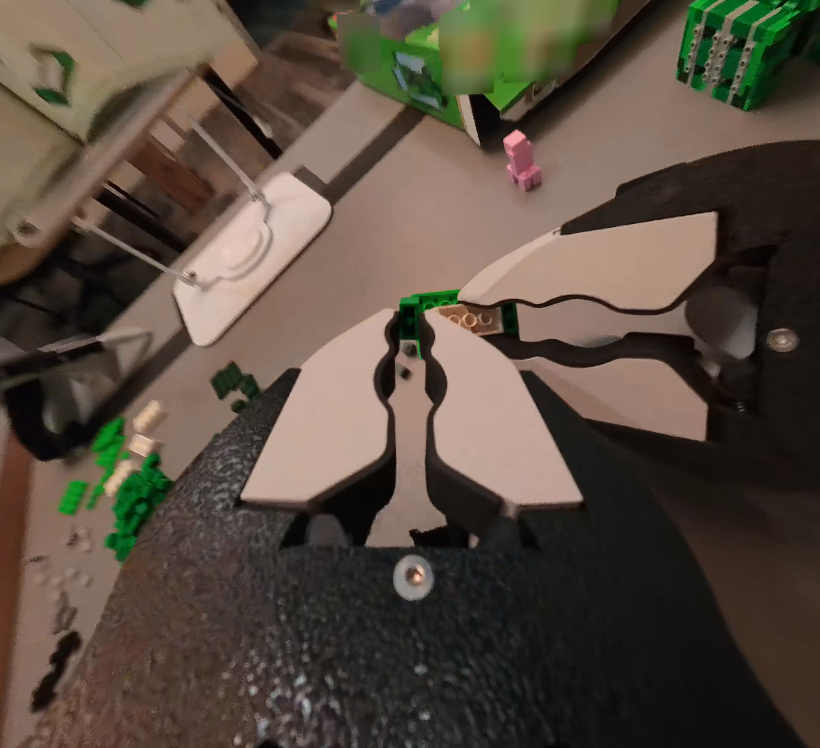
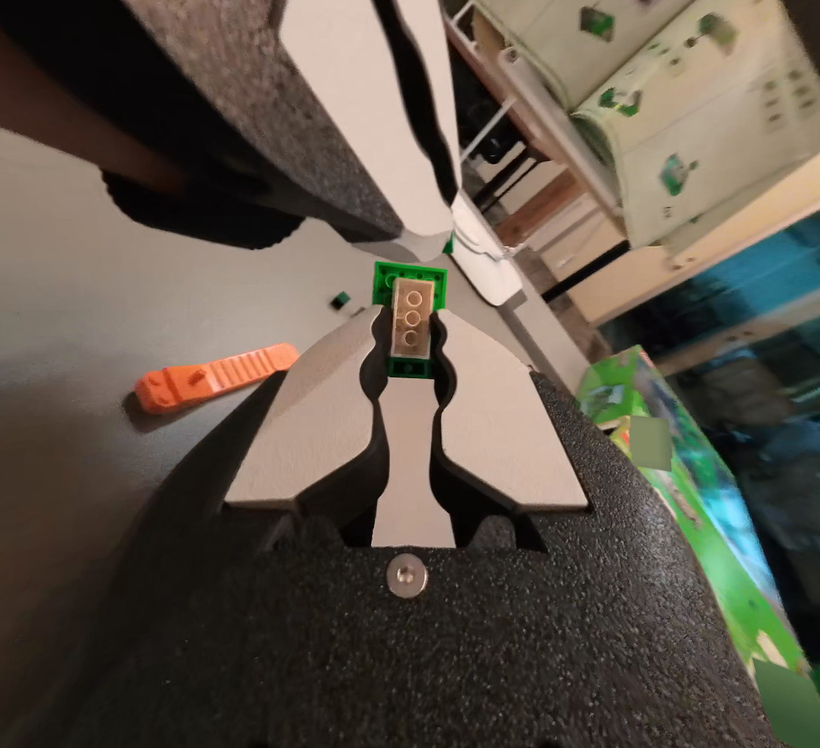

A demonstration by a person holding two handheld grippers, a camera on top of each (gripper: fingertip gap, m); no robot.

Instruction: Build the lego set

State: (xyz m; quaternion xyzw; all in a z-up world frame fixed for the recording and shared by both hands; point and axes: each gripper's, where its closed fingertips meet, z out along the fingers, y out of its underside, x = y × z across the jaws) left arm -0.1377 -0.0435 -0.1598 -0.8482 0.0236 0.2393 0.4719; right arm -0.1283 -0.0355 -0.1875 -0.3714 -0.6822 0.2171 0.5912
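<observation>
A small green Lego assembly [image 1: 423,300] with a tan three-stud brick [image 1: 470,319] on it is held above the grey table between both grippers. My left gripper [image 1: 410,317] is shut on the assembly's green end. My right gripper [image 1: 447,309] comes in from the right. In the right wrist view my right gripper [image 2: 408,317] is shut around the tan brick [image 2: 411,298] and the green plate [image 2: 382,278] under it. The left gripper [image 2: 427,238] reaches down from above to the plate's far edge.
A pink pig figure [image 1: 522,165], the set's box [image 1: 443,74] and a large green built model [image 1: 750,26] stand at the back. Loose green and white bricks [image 1: 128,474] lie at left near a booklet stand [image 1: 257,256]. An orange brick separator [image 2: 213,376] and a dark green piece [image 2: 341,300] lie on the table.
</observation>
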